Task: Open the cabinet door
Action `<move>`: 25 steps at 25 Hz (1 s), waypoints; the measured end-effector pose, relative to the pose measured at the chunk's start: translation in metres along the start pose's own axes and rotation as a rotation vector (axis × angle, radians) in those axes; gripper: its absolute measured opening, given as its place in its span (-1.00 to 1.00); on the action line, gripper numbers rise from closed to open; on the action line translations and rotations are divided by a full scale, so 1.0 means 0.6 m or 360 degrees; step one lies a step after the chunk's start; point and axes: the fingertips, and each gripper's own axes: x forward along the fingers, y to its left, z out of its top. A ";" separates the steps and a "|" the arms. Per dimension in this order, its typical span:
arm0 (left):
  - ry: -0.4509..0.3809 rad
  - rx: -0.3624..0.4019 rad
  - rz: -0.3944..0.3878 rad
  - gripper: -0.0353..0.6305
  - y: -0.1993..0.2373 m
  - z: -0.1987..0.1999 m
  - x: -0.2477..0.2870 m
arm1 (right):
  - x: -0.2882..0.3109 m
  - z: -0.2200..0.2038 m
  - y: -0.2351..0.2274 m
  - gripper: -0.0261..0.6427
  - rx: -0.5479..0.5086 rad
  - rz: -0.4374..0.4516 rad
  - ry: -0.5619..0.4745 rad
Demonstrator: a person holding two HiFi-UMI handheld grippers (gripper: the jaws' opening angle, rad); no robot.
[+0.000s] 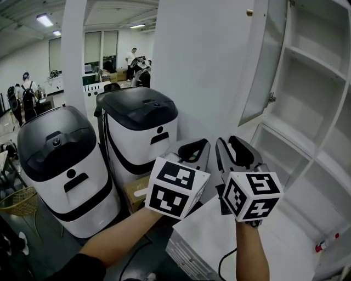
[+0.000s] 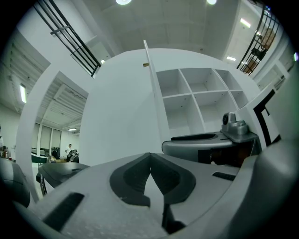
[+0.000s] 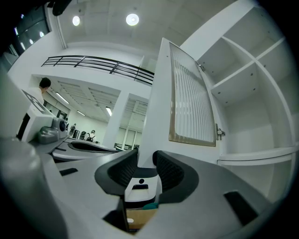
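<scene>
The white cabinet door (image 1: pixel 205 60) stands swung open, with a small brass knob (image 1: pixel 249 12) near its top edge and a ribbed glass panel (image 3: pixel 191 102) on its inner side. Bare white shelves (image 1: pixel 307 82) show to its right. Both grippers are held side by side below the door, apart from it. My left gripper (image 1: pixel 200 144) is shut with nothing in it, and its pads meet in the left gripper view (image 2: pixel 150 156). My right gripper (image 1: pixel 229 144) is open, and in the right gripper view (image 3: pixel 145 156) nothing sits between its fingers.
Two white bins with black lids (image 1: pixel 66 164) (image 1: pixel 142 126) stand left of the door, with a cardboard box (image 1: pixel 137 192) between them. A white ledge (image 1: pixel 208 236) lies under my hands. A red-capped marker (image 1: pixel 326 242) lies at the lower right. People stand far off at the back left.
</scene>
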 end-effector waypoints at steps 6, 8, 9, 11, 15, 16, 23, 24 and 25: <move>0.0012 -0.0007 -0.0026 -0.86 0.020 -0.013 0.007 | 0.024 -0.002 0.009 -0.52 -0.0010 -0.0014 0.0002; 0.0013 -0.0010 -0.0037 -0.86 0.025 -0.016 0.009 | 0.029 -0.002 0.010 -0.52 -0.0011 -0.0023 0.0000; 0.0013 -0.0011 -0.0043 -0.86 0.028 -0.018 0.009 | 0.031 -0.002 0.010 -0.52 -0.0012 -0.0027 -0.0001; 0.0010 -0.0014 -0.0059 -0.86 0.030 -0.019 0.010 | 0.033 -0.001 0.011 -0.52 -0.0014 -0.0032 -0.0003; 0.0003 -0.0026 -0.0088 -0.86 0.022 -0.019 0.013 | 0.032 -0.002 0.013 -0.52 -0.0011 -0.0023 0.0001; 0.0002 -0.0027 -0.0094 -0.86 0.017 -0.020 0.014 | 0.029 -0.002 0.013 -0.52 -0.0009 -0.0016 0.0002; -0.0015 -0.0057 -0.0122 -0.86 -0.019 -0.019 0.019 | -0.005 -0.001 0.004 -0.53 0.0011 0.0017 0.0006; -0.0012 -0.0058 -0.0126 -0.86 -0.026 -0.018 0.020 | -0.011 -0.002 0.000 -0.52 0.0006 0.0008 0.0015; -0.0009 -0.0061 -0.0130 -0.86 -0.033 -0.017 0.020 | -0.016 -0.004 -0.005 -0.53 0.0001 -0.0003 0.0024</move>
